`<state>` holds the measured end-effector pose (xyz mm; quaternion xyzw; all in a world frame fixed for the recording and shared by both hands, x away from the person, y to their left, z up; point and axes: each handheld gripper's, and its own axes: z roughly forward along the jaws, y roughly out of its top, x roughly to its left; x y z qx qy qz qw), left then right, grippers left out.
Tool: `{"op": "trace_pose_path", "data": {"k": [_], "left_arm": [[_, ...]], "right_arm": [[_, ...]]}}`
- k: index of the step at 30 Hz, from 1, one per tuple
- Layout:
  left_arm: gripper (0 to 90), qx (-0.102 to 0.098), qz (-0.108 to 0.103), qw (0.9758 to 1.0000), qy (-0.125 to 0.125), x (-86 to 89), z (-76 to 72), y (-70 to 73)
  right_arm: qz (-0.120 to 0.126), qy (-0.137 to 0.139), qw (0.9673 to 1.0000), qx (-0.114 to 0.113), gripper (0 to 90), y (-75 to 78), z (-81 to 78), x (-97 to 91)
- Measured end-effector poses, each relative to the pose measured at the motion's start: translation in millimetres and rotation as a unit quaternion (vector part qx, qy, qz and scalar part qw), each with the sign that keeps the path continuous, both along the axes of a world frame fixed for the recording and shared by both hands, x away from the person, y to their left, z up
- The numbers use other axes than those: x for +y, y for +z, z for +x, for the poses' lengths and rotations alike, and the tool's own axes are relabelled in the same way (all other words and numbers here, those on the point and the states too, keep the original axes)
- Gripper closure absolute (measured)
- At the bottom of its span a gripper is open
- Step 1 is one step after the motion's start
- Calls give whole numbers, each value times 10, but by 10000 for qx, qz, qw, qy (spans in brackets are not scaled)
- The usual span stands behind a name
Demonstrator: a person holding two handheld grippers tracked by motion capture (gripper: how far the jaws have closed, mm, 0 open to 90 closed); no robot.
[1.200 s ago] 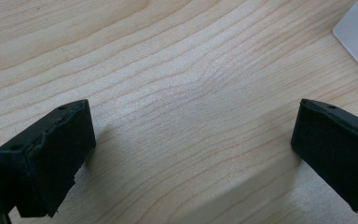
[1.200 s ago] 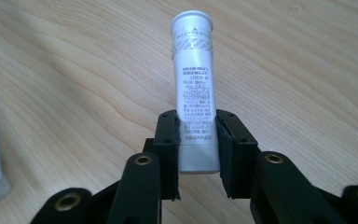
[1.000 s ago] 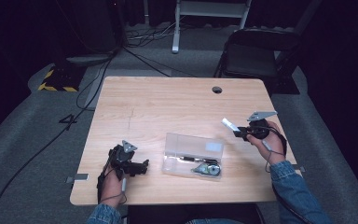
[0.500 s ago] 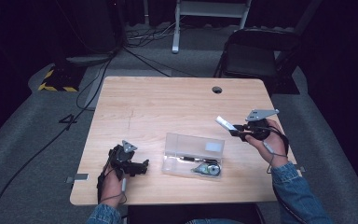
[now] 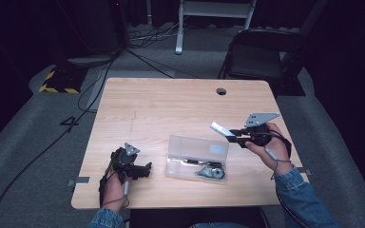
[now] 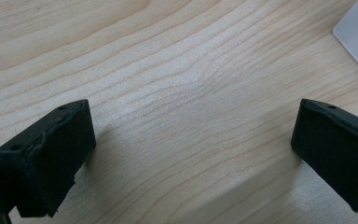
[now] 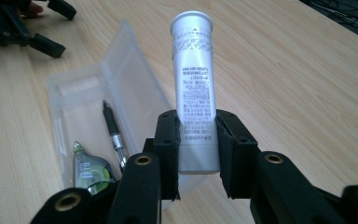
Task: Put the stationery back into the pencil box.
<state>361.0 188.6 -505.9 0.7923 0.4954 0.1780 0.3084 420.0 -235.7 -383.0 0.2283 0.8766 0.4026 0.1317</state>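
Fingers, right: your right gripper has its pads pressed narrow on the lower end of the tube; you hold it, cap end pointing away from you.
Fingers, left: your left gripper stands wide, pads apart with bare wood between them and nothing held.
Left hand: it rests low on the table near the front left corner, gripper aimed toward the case.
Case: clear plastic, open, lying near the front edge a little right of the middle, between your two hands.
In the case: a pen and a tape dispenser lie side by side at its near end.
Right hand: raised off the tabletop toward the right edge, wrist level, gripper pointing left and slightly up.
Tube: silver, printed, lifted clear of the wood, just beyond the case's right end.
Done: as I judge it, two items are packed and the tube is firmly picked up.
Left: you must bring the tube over the case, lay it beside the pen, release, and probably close the lid.
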Motion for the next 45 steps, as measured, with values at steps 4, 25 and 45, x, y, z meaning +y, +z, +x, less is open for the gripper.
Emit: {"op": "trace_pose_path", "data": {"k": [4, 25, 45], "left_arm": [[0, -18, 4, 10000, 21, 4, -7, -1], [0, 9, 23, 10000, 21, 13, -23, 3], [0, -5, -7, 10000, 32, 5, -10, -1]], "right_arm": [[3, 182, 9998, -7, 721, 27, -45, 81], [-279, 1235, 9918, 165, 721, -46, -212, 582], [-624, 1707, 9824, 429, 721, -284, -282, 903]]}}
